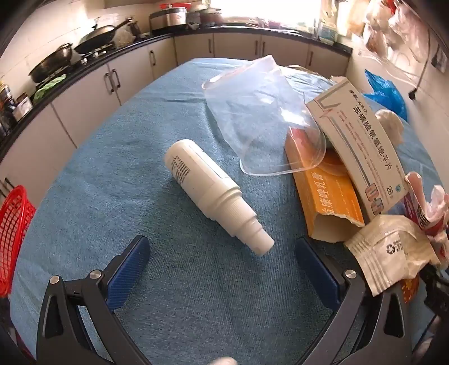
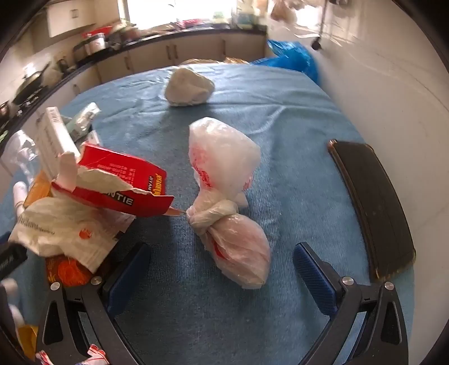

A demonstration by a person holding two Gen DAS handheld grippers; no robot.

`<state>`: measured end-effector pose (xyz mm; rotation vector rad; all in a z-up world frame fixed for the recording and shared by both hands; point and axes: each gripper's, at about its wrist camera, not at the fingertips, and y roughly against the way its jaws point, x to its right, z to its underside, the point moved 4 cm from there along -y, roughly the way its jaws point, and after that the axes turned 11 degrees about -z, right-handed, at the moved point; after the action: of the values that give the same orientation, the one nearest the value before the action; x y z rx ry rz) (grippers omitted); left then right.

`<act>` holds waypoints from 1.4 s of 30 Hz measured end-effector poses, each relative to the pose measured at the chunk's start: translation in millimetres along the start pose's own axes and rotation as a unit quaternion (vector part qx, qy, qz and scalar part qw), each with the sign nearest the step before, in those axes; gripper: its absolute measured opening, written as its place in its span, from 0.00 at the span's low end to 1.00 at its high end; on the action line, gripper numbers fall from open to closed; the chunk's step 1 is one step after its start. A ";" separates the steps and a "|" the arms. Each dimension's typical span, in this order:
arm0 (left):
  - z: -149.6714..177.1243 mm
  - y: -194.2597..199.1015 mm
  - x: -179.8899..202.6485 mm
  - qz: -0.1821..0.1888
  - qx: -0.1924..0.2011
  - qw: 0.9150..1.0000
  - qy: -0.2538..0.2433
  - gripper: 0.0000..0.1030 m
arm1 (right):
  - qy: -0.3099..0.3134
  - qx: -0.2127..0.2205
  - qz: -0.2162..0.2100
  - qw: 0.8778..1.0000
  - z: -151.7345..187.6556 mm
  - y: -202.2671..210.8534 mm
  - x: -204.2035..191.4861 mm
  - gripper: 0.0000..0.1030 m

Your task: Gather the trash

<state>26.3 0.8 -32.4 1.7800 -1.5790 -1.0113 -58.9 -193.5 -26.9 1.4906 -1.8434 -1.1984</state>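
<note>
Blue cloth (image 1: 140,168) bears a white bottle (image 1: 213,193) lying on its side.

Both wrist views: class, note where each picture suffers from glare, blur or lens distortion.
Left wrist view: the window is blown out white, the counter edge bends into a curve, and the white bottle is sharp. Right wrist view: the window glares too, the far counter looks smeared, and the knotted plastic bag stays fairly crisp.

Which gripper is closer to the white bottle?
Left. The left gripper is open with the white bottle lying just ahead between its fingers. From the right gripper, the bottle shows only at the far left edge.
</note>
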 end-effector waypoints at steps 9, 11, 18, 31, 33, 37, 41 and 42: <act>8.3 10.2 -4.4 0.037 0.002 0.998 -0.050 1.00 | -0.007 0.002 -0.016 1.000 31.2 22.3 -7.6 0.98; 13.3 20.1 -15.2 0.042 0.011 0.998 -0.039 1.00 | -0.011 0.003 -0.036 0.999 22.7 27.1 -5.5 0.96; 33.6 66.8 -55.5 0.047 0.059 0.997 -0.011 1.00 | 0.028 0.063 -0.042 0.997 45.9 66.4 -34.9 0.94; 76.1 133.3 -89.6 0.047 0.130 0.990 0.017 1.00 | 0.037 0.186 -0.072 0.979 91.7 158.0 -72.3 0.94; 81.2 141.3 -93.2 0.047 0.141 0.989 0.018 1.00 | 0.045 0.202 -0.061 0.977 97.5 168.6 -76.6 0.94; 87.6 155.0 -97.7 0.046 0.160 0.986 0.021 1.00 | 0.059 0.238 -0.034 0.969 108.2 190.1 -84.0 0.94; 94.9 166.9 -99.9 0.046 0.176 0.983 0.023 1.00 | 0.078 0.265 -0.020 0.961 119.2 204.1 -90.2 0.94; 96.1 168.7 -100.8 0.047 0.178 0.983 0.024 1.00 | 0.079 0.268 -0.019 0.960 123.1 206.5 -91.7 0.94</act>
<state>-151.7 80.6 66.7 1.9203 -1.8850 -0.6652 -238.9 -61.7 101.4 1.8455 -2.1351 -0.5853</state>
